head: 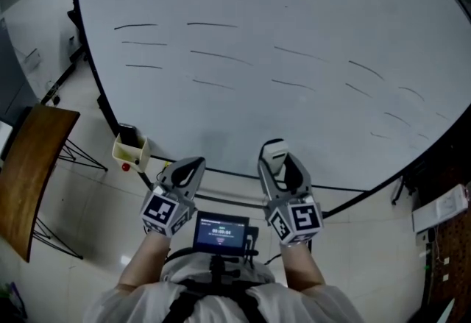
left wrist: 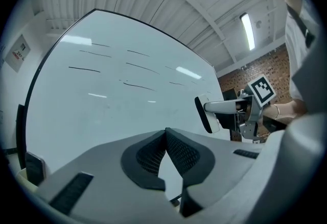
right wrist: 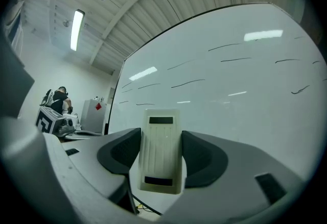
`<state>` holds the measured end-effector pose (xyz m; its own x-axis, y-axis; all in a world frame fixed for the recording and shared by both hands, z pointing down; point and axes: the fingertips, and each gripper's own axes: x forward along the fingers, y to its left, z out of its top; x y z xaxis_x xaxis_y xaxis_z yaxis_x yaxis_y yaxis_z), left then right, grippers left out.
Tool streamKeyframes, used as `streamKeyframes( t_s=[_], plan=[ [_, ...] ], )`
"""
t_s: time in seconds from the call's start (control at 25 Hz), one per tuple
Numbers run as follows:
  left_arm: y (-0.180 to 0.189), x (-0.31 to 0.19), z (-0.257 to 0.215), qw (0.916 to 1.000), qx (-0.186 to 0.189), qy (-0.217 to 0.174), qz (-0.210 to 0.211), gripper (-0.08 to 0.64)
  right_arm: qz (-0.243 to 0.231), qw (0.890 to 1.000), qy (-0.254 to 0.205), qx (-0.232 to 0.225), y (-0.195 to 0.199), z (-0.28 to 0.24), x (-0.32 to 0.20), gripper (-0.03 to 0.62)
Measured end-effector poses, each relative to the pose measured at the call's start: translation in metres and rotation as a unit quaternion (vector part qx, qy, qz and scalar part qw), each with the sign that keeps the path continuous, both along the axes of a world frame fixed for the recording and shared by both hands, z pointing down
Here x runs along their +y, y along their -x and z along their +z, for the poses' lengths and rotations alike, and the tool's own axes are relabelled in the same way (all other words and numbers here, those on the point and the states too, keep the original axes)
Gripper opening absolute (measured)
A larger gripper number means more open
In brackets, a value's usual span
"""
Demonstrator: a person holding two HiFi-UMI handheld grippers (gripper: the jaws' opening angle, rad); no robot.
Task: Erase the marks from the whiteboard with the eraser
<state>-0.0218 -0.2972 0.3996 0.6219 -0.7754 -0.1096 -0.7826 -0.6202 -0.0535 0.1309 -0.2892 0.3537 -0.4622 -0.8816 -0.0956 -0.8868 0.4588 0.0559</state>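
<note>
A large whiteboard (head: 257, 93) fills the head view and carries several short dark marker strokes (head: 213, 55) across its upper half. My right gripper (head: 278, 164) is shut on a cream eraser (right wrist: 162, 151), which stands up between the jaws just in front of the board's lower edge. The eraser (left wrist: 208, 114) also shows from the side in the left gripper view, its dark pad facing the board. My left gripper (head: 185, 171) is shut on nothing, its tips touching, held below the board beside the right one. The strokes (right wrist: 232, 58) lie well above the eraser.
A yellowish tray (head: 131, 151) with a dark item hangs at the board's lower left corner. A brown table top (head: 29, 167) on thin metal legs stands at the left. A small screen (head: 221, 232) sits at my chest. Shelving and cables (head: 441, 226) are at the right.
</note>
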Motion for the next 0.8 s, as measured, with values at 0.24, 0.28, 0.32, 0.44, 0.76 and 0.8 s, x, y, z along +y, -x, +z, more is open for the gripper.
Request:
streamKeyframes(
  t_s=[0.24, 0.28, 0.32, 0.44, 0.76, 0.8],
  plan=[
    [0.007, -0.021, -0.006, 0.9995, -0.011, -0.003, 0.03, 0.005, 0.034, 0.998, -0.043, 0.007, 0.01, -0.043, -0.027, 0.253],
    [0.009, -0.025, -0.01, 0.9994, -0.011, -0.005, 0.033, 0.005, 0.041, 0.998, -0.052, 0.006, 0.012, -0.053, -0.031, 0.253],
    [0.01, -0.029, -0.013, 0.9993, -0.009, -0.007, 0.036, 0.005, 0.048, 0.997, -0.061, 0.008, 0.014, -0.063, -0.035, 0.253],
    [0.009, -0.039, -0.018, 0.9986, -0.011, -0.017, 0.049, 0.005, 0.064, 0.994, -0.085, 0.016, 0.019, -0.087, -0.045, 0.253],
    [0.016, -0.06, -0.024, 0.9983, -0.005, -0.018, 0.055, 0.005, 0.095, 0.989, -0.113, 0.031, 0.036, -0.125, -0.071, 0.253],
    [0.017, -0.061, -0.024, 0.9984, -0.005, -0.015, 0.055, 0.005, 0.095, 0.988, -0.113, 0.038, 0.039, -0.127, -0.075, 0.253]
  ],
)
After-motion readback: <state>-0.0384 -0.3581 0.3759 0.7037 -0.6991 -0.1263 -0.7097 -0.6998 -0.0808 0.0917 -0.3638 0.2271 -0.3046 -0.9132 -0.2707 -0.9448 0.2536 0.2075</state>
